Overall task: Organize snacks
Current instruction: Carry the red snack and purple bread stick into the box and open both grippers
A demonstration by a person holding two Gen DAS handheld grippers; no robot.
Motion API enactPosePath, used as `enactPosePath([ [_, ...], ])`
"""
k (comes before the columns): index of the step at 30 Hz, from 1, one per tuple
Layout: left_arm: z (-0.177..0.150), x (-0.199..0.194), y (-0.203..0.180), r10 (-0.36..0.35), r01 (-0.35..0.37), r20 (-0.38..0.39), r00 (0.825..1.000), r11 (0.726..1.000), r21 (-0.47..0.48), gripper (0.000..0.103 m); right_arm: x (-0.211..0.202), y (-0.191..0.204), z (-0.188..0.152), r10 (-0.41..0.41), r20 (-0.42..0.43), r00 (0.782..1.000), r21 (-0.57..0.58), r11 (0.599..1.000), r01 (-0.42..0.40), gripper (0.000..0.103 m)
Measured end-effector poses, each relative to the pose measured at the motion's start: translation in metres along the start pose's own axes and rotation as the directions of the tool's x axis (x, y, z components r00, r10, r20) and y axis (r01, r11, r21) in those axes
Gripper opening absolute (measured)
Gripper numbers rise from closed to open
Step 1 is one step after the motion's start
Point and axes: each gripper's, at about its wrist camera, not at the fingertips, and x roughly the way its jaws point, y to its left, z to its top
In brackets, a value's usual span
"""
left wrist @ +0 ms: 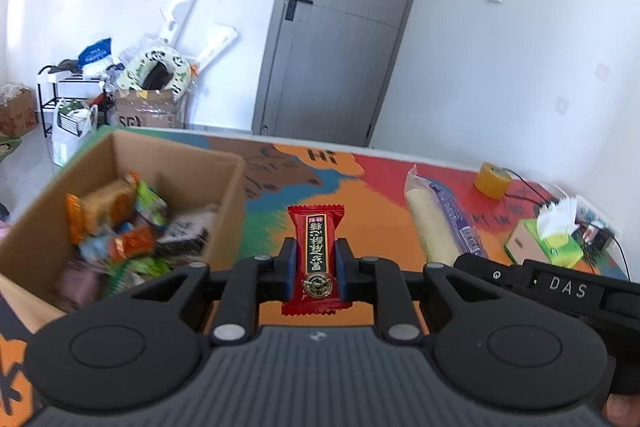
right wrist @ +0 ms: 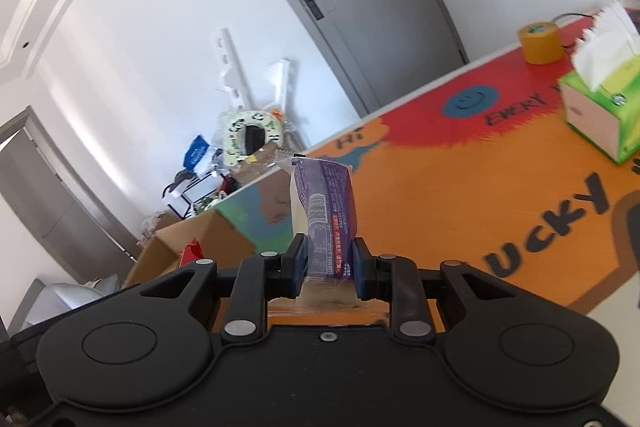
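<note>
Left gripper point(left wrist: 316, 259): fingers pinching a red foil-wrapped candy bar point(left wrist: 315, 251) above the colourful printed counter point(left wrist: 384, 187). Right gripper point(right wrist: 329, 261): fingers pinching a long purple-and-clear plastic snack packet point(right wrist: 325, 211). Destination, judged: open brown cardboard box point(left wrist: 236, 183), left, half full. Carry high over its near rim; release over the snacks. Counter between is bare.
</note>
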Motion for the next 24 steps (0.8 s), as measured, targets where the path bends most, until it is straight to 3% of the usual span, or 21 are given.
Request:
enactPosePath([
  [24,0.020,-0.048,0.117,0.114,-0.102,0.078,0.990,0.985,-0.139,0.019,0.032,0.105,-0.012,0.116,-0.049,0.992,-0.134,0.984,-0.122,0.024],
])
